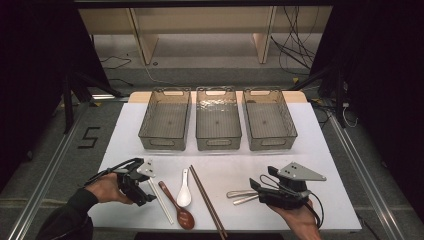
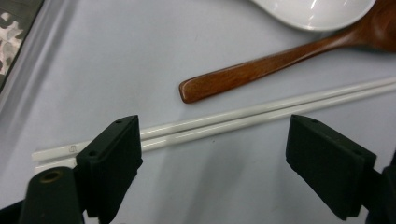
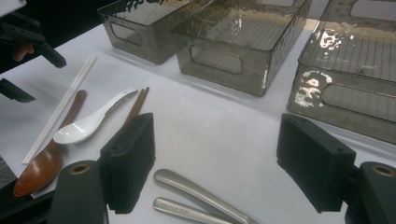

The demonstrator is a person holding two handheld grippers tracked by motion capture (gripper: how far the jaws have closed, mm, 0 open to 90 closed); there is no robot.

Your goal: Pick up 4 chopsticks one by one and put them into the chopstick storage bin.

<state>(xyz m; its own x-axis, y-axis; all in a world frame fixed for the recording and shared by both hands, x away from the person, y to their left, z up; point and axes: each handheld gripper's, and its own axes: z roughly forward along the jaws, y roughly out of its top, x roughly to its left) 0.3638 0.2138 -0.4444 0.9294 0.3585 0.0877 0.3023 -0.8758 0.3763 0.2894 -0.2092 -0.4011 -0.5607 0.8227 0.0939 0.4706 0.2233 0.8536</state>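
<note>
Nothing is sorted yet, as far as the pictures show: all three bins (image 1: 218, 120) stand in a row at the far side of the table (image 1: 320, 150) and look empty, while every utensil lies on the near half.

Your left gripper (image 1: 141, 191) hangs low over the near-left part of the table with its jaws spread wide and nothing between them. In the left gripper view the white chopsticks (image 2: 243, 116) lie flat on the table, crossing the gap between the jaws, not yet pinched. In the high view they lie just right of that gripper, with the brown wooden spoon (image 1: 177, 207) just beside them, then the white soup spoon (image 1: 184, 192) and the brown chopsticks (image 1: 207, 200) farther right.

Your right gripper (image 1: 257, 187) sits at the near-right, jaws also spread and empty. Two metal handles (image 3: 196, 196) lie on the table just in front of it, pointing left; their far ends are hidden under the gripper, so you cannot tell what kind of cutlery they are.

Judging from this, you are at the very first pick: the white chopsticks look like the left side's target and the metal pieces the right side's. Every grasp, carry and drop into a bin is still ahead of you.
</note>
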